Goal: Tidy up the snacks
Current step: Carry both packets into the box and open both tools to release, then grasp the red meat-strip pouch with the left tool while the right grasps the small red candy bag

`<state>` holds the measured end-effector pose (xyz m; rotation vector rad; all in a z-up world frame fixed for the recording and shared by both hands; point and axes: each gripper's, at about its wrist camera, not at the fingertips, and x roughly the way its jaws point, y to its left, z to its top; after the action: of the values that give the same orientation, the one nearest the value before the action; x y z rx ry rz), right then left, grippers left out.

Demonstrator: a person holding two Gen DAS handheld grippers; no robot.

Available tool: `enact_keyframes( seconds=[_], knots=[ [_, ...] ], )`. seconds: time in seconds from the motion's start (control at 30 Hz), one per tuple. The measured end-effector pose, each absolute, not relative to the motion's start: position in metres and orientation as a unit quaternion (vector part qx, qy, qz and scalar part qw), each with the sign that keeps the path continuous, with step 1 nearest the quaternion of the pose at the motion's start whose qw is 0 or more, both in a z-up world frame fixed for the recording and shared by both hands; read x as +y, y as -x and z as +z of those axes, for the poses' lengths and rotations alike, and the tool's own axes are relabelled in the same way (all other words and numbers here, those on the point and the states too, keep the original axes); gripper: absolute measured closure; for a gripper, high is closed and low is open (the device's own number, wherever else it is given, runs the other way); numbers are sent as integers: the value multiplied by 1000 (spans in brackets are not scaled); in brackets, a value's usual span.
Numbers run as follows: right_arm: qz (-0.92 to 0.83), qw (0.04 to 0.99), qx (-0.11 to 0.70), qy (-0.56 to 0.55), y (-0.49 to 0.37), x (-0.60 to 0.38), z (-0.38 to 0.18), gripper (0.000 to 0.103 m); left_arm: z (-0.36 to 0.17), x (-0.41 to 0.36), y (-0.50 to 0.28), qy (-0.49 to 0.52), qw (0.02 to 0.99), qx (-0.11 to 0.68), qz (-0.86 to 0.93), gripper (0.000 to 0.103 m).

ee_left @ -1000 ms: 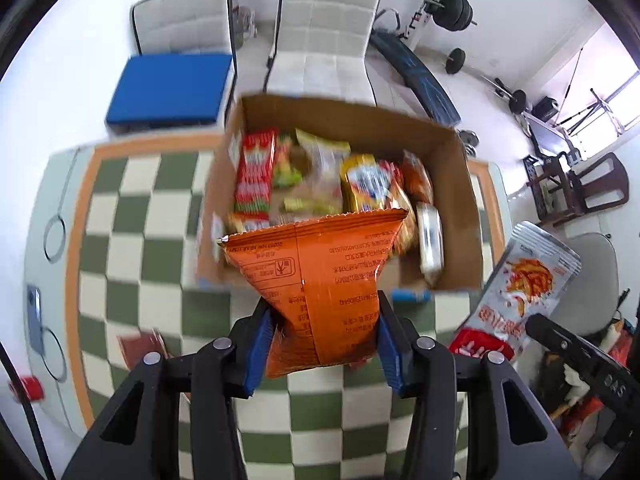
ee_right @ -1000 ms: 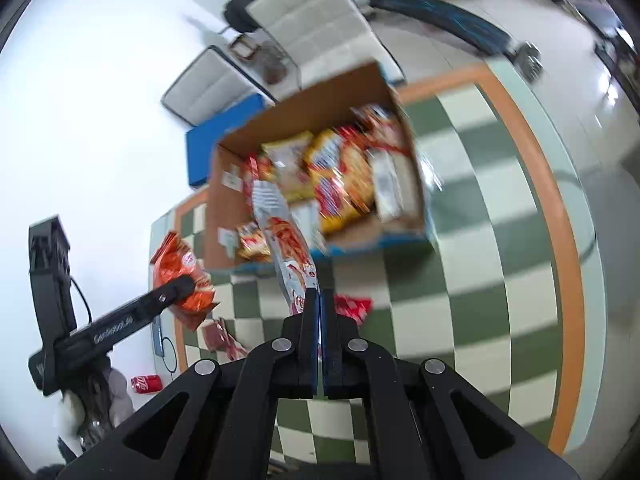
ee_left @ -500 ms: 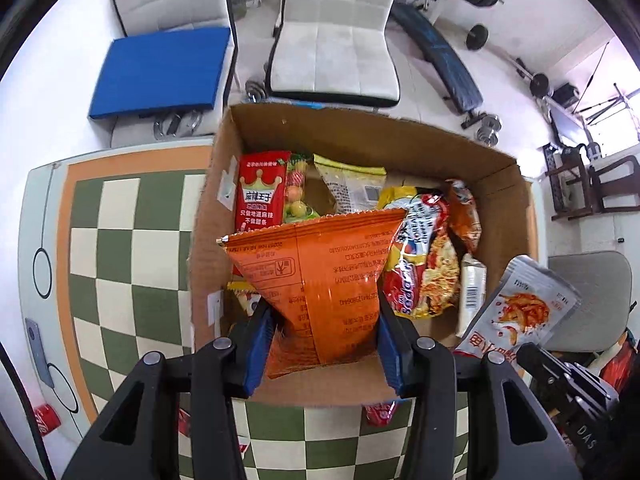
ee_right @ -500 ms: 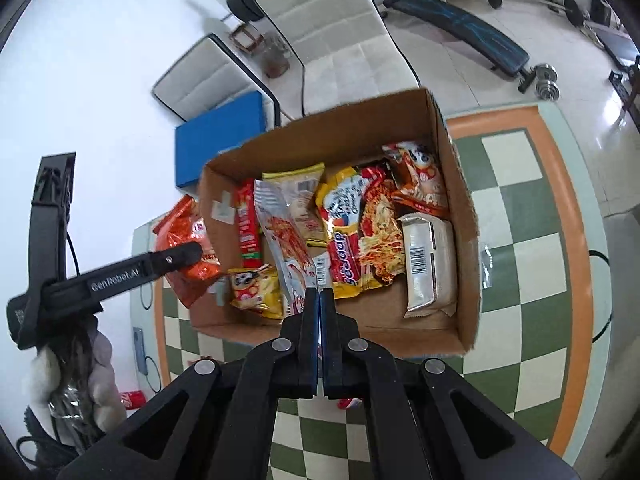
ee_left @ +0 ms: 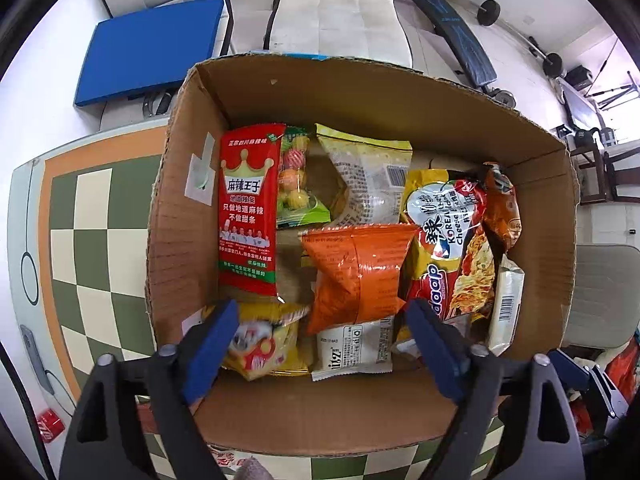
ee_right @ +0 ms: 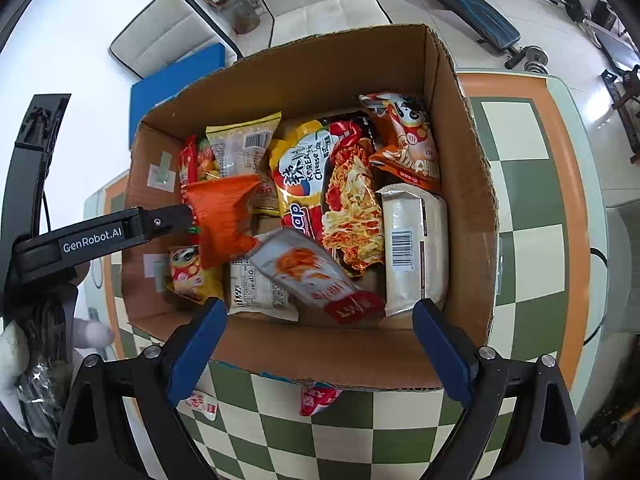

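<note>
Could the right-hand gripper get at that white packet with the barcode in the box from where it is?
Probably yes. The right gripper is open above the box's near edge, and the white barcode packet lies uncovered on top, by the right wall.

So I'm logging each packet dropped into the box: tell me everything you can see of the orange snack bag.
The orange snack bag is a glossy foil-like pouch, crinkled, with small dark print and a crimped top seam. It sits tilted inside the cardboard box, top edge flared, leaning on the Korean cheese noodle pack on one side and overlapping a white wrapped packet below. The left gripper is open around it; in the right wrist view one finger looks to touch the bag's edge.
</note>
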<state>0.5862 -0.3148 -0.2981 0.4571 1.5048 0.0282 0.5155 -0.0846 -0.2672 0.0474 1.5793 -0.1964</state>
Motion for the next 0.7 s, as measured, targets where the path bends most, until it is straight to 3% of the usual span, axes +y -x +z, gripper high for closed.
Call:
enact_keyframes(
  seconds=[0.7],
  knots=[
    [-20,762,630,-148,-562,-304,-256,5,-183,-63,-460,-21,788,610,-86,14]
  ],
)
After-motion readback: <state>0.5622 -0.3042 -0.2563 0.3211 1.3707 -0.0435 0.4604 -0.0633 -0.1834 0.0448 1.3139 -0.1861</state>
